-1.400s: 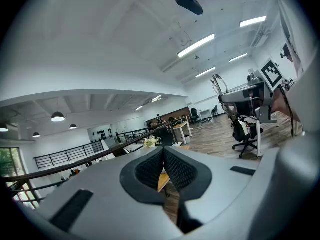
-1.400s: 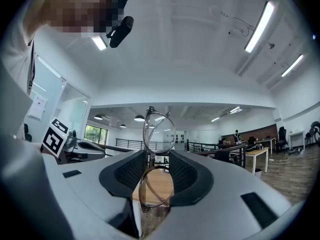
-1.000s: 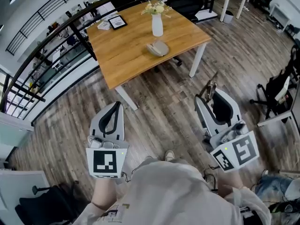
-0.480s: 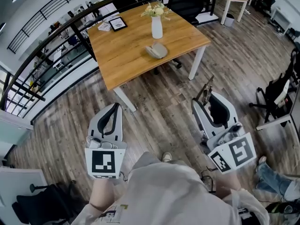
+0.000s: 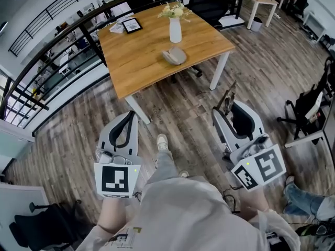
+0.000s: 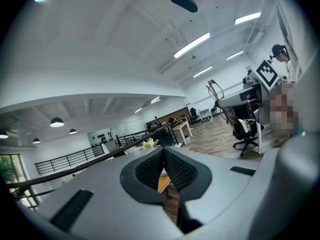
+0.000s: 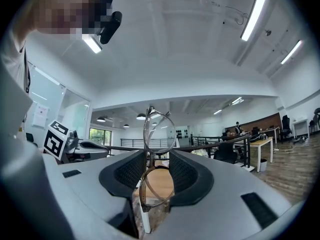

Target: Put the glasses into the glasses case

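The step in hand is the carrying of the glasses to the case; the placing itself is not yet begun. The right claw [image 5: 231,109] is clamped on the glasses [image 7: 160,133]: in the right gripper view the thin frame stands on edge between the two dark pads, one lens above the pads and the other lens below them, and the pads press on it near the bridge. The left claw [image 6: 163,166] has its two pads together with nothing between them, and it points forward a little below level. Both claws hang over the wooden floor, well apart from the tabletop [image 5: 141,61], and one shoe [image 5: 162,140] of the person is set forward between them. The glasses case [image 5: 175,56] lies on the tabletop, near the white vase [image 5: 175,29] with flowers; a small picture frame [image 5: 131,24] lies further back. The case is too small in the head view to say for sure if its lid is open. By my judgement, the next move calls for bringing the right claw over the tabletop and then lowering the glasses flat toward the case; the left claw may be needed to steady the case or to lift its lid. The frame is thin and is gripped at only one place, so it could turn or slip if it is pushed against the rim of the case
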Demonstrator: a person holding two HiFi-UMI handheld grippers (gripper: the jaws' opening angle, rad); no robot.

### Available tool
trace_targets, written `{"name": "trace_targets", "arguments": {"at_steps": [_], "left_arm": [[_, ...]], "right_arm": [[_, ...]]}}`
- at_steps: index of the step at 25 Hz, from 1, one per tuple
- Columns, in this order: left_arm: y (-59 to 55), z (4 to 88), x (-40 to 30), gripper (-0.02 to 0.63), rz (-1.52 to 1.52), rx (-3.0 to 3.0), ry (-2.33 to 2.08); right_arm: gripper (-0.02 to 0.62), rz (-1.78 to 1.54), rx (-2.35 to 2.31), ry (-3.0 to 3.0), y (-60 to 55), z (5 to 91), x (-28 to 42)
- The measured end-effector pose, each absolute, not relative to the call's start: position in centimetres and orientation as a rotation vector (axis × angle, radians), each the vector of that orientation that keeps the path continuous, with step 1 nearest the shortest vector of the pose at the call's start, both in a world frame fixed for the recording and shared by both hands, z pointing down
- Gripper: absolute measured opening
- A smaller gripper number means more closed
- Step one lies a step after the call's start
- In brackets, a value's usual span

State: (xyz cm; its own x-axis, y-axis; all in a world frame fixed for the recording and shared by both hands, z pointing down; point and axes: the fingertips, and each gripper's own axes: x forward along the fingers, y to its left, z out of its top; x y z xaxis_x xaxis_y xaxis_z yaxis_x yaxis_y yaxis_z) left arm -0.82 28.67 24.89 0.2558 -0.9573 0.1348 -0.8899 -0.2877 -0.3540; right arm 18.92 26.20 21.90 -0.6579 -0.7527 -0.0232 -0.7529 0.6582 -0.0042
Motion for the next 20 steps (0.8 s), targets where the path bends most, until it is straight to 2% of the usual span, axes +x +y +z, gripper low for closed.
{"name": "trace_targets", "arguments": {"at_steps": [10,20], "left_arm": [[25.3,25.7,-1.4,0.017,-0.464,-2.344,1.716],[15.9,28.6,-3.1,0.017,-0.495,-2.436,1.693]], "right_arm": [[0.175,0.029,-1.273,2.838,23.0,22.3,17.2],[0.175,-0.004,-1.273,2.873,13.4,23.8,13.7]]}}
